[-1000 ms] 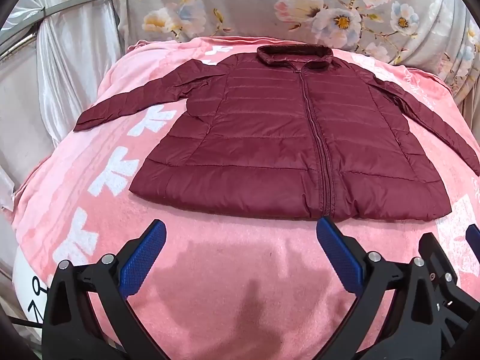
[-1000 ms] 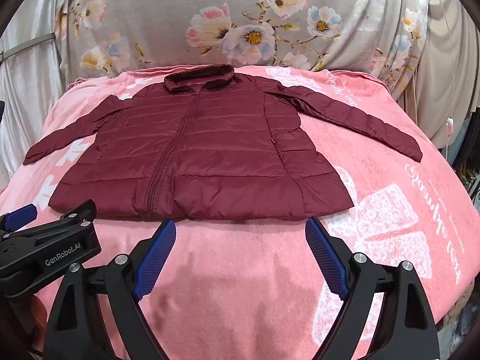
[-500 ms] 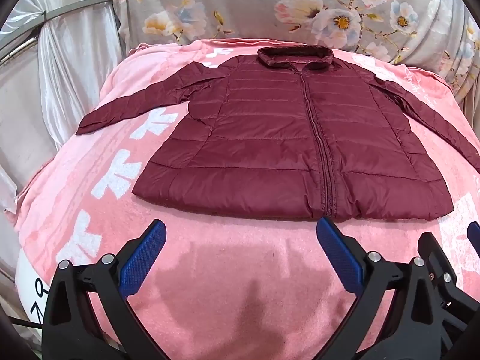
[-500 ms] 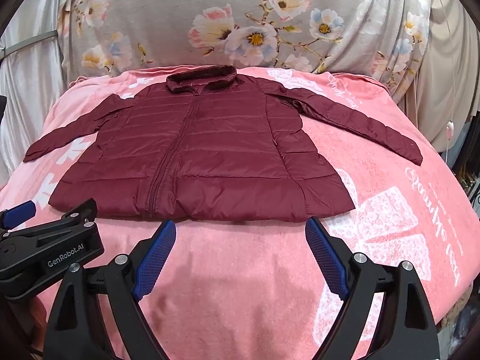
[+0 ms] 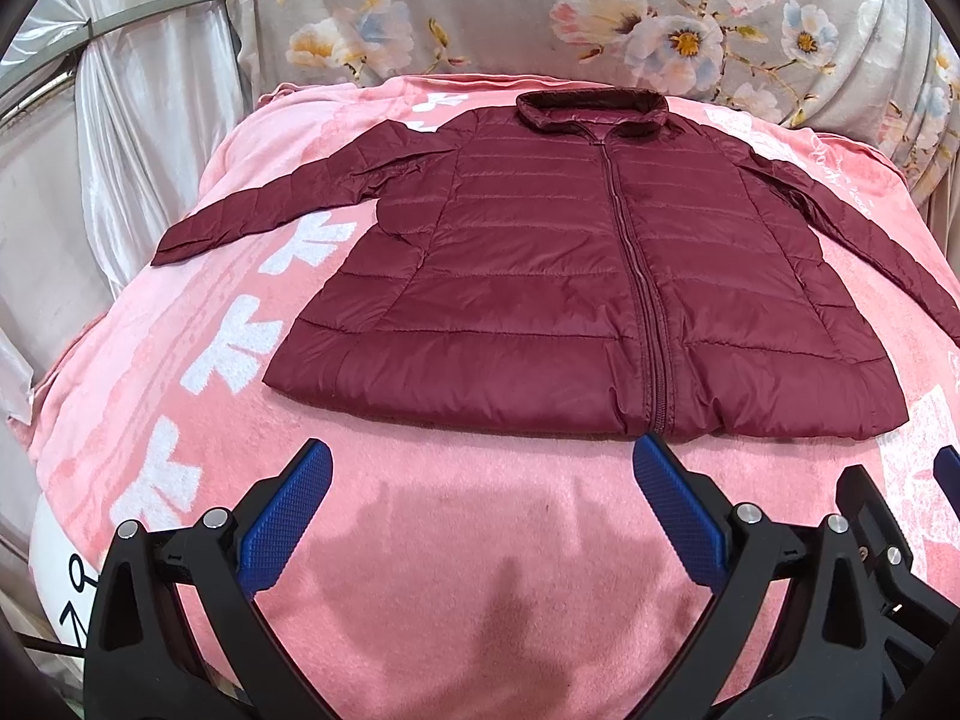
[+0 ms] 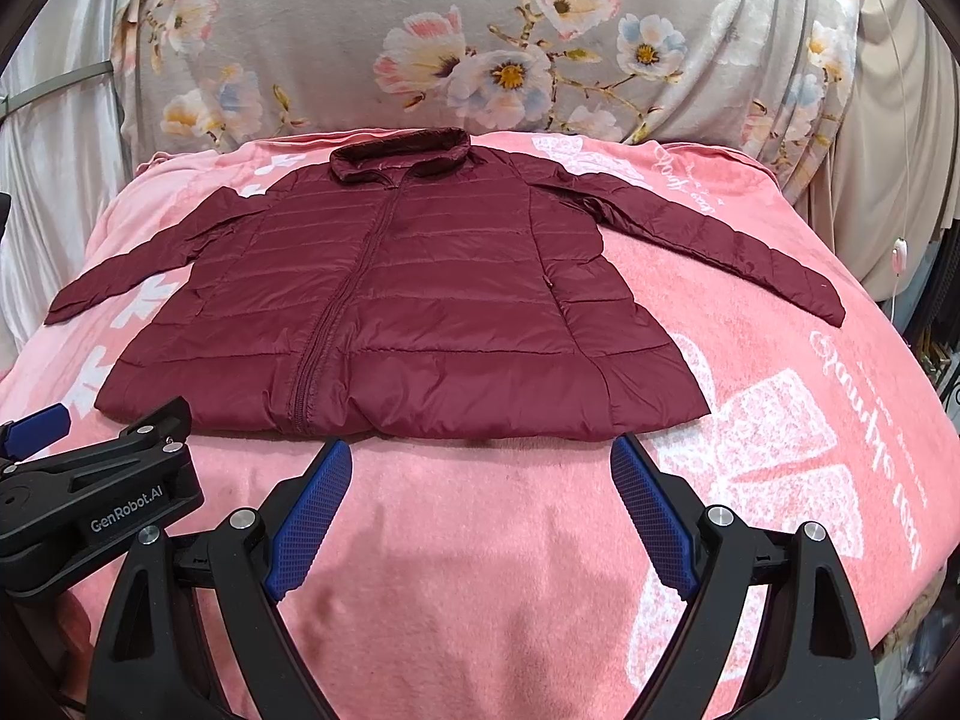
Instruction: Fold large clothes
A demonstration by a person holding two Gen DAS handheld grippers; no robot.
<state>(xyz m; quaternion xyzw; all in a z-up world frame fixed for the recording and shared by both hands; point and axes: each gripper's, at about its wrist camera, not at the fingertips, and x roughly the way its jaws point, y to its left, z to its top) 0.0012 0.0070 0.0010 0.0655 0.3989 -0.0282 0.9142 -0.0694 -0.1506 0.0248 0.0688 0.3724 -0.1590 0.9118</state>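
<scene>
A dark red quilted jacket [image 5: 576, 276] [image 6: 408, 306] lies flat and zipped on a pink blanket [image 5: 456, 540] [image 6: 480, 570], collar at the far side, hem toward me, both sleeves spread outward. My left gripper [image 5: 480, 456] hovers open just short of the hem, near the zipper's bottom end. My right gripper [image 6: 480, 456] is also open, just in front of the hem's right half. Neither holds anything. The left gripper's black body [image 6: 96, 498] shows at the left edge of the right wrist view.
A floral grey cloth [image 6: 492, 42] hangs behind the blanket. Pale satin drapery [image 5: 120, 138] falls at the left. The blanket drops off at its left and right sides. A white cable [image 6: 897, 252] hangs at the far right.
Both views have shifted slightly, and the jacket sits a little lower and to the right in the left wrist view. Both grippers stay open and the jacket lies unmoved.
</scene>
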